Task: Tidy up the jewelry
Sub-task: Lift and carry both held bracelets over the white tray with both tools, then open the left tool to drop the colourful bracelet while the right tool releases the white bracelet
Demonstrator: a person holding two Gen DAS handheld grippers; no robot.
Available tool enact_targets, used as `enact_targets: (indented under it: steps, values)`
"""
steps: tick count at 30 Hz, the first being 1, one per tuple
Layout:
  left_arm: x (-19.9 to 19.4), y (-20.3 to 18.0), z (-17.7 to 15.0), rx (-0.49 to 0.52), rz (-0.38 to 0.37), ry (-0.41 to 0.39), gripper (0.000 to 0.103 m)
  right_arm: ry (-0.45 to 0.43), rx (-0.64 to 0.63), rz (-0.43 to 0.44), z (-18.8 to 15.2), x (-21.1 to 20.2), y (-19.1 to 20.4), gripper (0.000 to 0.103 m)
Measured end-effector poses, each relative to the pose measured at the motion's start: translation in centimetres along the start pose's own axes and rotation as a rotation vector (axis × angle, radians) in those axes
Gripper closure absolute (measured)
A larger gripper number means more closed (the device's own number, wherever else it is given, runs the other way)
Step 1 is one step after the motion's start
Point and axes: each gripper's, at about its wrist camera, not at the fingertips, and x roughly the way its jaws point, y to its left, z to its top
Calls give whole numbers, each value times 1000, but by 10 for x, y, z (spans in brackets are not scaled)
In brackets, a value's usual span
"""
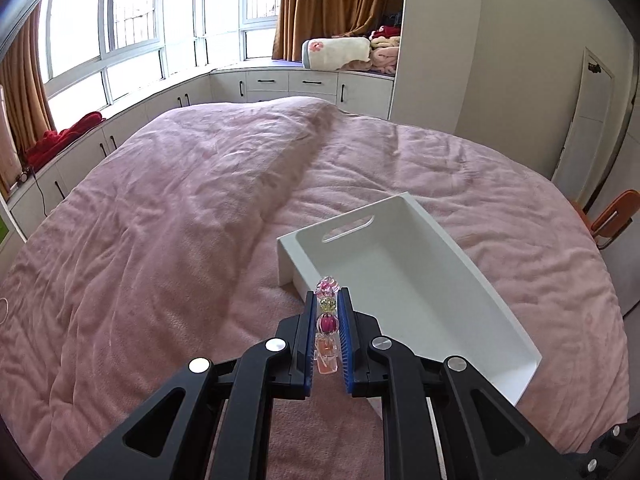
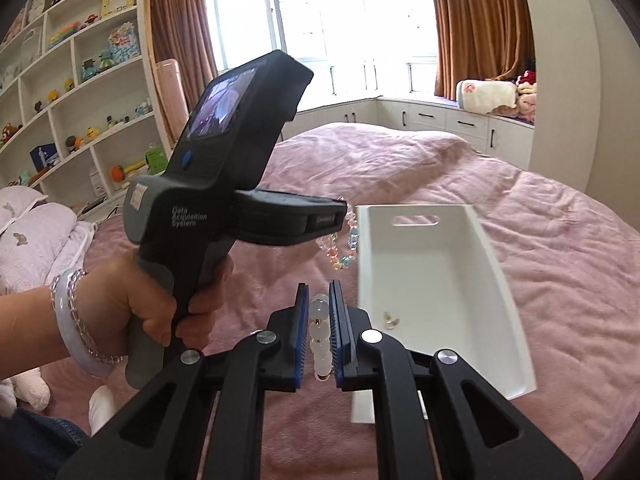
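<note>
The left gripper (image 1: 327, 300) has its jaws pinched on a bracelet of coloured beads (image 1: 327, 322), which stands in a line between the two blue pads: a pink striped bead pokes out past the fingertips, then a yellow-green one, a dark pink one and an orange one further back toward the hinge. Just ahead of these jaws and to their right sits a white tray (image 1: 480, 280) on the pink blanket (image 1: 180, 220), its long side running away from the gripper and a handle slot cut in its far end wall. From the right wrist view, the rest of this bracelet hangs in a loop below the left gripper's tip, beside the tray's left wall and not touching the blanket. The right gripper (image 2: 319, 296) is likewise clamped on a bracelet of milky white beads (image 2: 320, 332), lined up between its pads with one round bead showing at the fingertips and a small gold spacer behind it. The tray lies just ahead and to the right of these jaws as well; on its floor near the closer end rests a small pale earring or charm (image 2: 390, 319), too small to make out clearly. To the left of the right jaws, the person's left hand (image 2: 160, 300) grips the handle of the left gripper, with a pale bangle (image 2: 72, 320) and a clear bead bracelet on the wrist.
</note>
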Motion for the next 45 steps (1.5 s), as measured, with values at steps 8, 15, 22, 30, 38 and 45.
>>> enact_targets:
  steps: [8, 15, 22, 30, 38, 45]
  values:
    - [17, -38, 5, 44, -19, 18, 87, -6, 8, -68, -1, -10, -34, 92]
    - [33, -62, 5, 76, -20, 48, 87, 8, 26, -107, -7, -9, -59, 92]
    - [51, -74, -1, 100, 3, 93, 87, 37, 46, -129, -15, 0, -76, 92]
    - [70, -84, -14, 144, 31, 151, 87, 82, 52, -158, -32, 17, -89, 92]
    - [88, -88, -30, 182, 57, 218, 87, 125, 73, -177, -48, 32, -104, 92]
    - [98, -89, -40, 209, 67, 256, 87, 153, 70, -193, -58, 41, -106, 92]
